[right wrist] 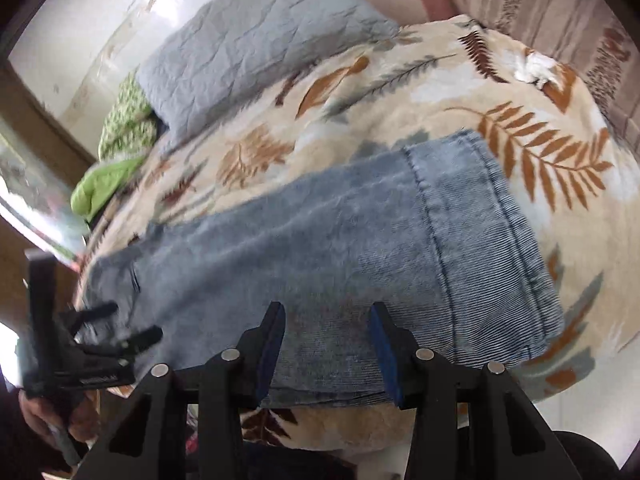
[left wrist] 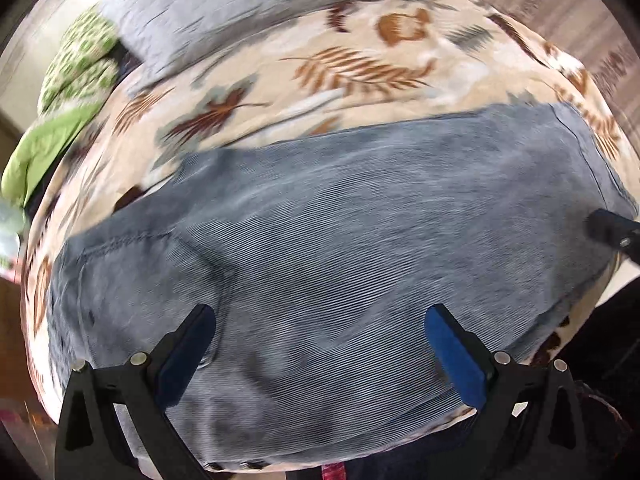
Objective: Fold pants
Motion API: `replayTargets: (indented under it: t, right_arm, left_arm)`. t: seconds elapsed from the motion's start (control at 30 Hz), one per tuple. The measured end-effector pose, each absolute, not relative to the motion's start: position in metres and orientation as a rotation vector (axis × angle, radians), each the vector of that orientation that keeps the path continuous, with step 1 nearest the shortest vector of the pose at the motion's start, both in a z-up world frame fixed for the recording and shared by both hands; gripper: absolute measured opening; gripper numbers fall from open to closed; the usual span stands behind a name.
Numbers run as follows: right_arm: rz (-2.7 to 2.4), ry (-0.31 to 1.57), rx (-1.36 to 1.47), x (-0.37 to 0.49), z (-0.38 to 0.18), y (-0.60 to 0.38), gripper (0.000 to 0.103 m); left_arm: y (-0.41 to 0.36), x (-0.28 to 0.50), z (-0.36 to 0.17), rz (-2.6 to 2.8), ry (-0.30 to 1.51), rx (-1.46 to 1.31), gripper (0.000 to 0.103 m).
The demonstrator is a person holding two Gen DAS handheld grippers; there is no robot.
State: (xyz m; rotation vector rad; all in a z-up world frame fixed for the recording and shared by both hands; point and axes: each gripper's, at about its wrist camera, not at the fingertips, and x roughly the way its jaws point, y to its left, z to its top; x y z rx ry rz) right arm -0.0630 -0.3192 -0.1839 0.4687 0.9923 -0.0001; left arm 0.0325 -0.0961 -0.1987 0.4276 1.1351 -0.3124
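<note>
Blue-grey corduroy pants [left wrist: 340, 216] lie flat in a folded band across a leaf-patterned blanket [left wrist: 360, 68] on a bed. In the right wrist view the pants [right wrist: 320, 248] have their stitched hem end [right wrist: 480, 220] at the right. My left gripper [left wrist: 320, 316] hovers over the pants near the bed's front edge, open wide with nothing between its fingers. It also shows at the left of the right wrist view, where a hand [right wrist: 40, 412] holds the left gripper [right wrist: 132, 322]. My right gripper [right wrist: 328, 316] is open above the pants' near edge, empty. Its tip, the right gripper [left wrist: 612, 232], pokes in at the right.
A grey quilted pillow [right wrist: 256, 44] lies at the head of the bed, with green patterned cloth [right wrist: 124, 120] beside it. A pale wall [right wrist: 88, 32] and a wooden frame [right wrist: 36, 112] stand at the left. Brown patterned fabric [right wrist: 560, 20] is at the far right.
</note>
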Motion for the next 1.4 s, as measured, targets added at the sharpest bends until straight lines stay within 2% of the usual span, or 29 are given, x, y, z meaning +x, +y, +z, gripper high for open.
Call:
replayTargets:
  t: [0.1, 0.7, 0.93, 1.13, 1.4]
  right_arm:
    - [0.000, 1.065, 0.450, -0.061, -0.200, -0.316, 0.048]
    - [0.019, 1.085, 0.414, -0.063, -0.201, -0.312, 0.051]
    - [0.006, 1.082, 0.432, -0.069, -0.197, -0.312, 0.051]
    - [0.079, 0.929, 0.477, -0.084, -0.174, -0.313, 0.051]
    - [0.090, 1.030, 0.411, -0.067, -0.187, -0.293, 0.051]
  left_arm:
    - [-0.106, 0.035, -0.210, -0.333, 1.176, 0.450, 0.103]
    - [-0.096, 0.011, -0.217, -0.384, 1.255, 0.433, 0.103]
    - [-0.070, 0.005, -0.203, -0.313, 1.194, 0.404, 0.103]
    - [-0.035, 0.026, -0.196, -0.194, 1.161, 0.388, 0.103]
    - [-0.009, 0.047, -0.212, -0.088, 1.190, 0.360, 0.103]
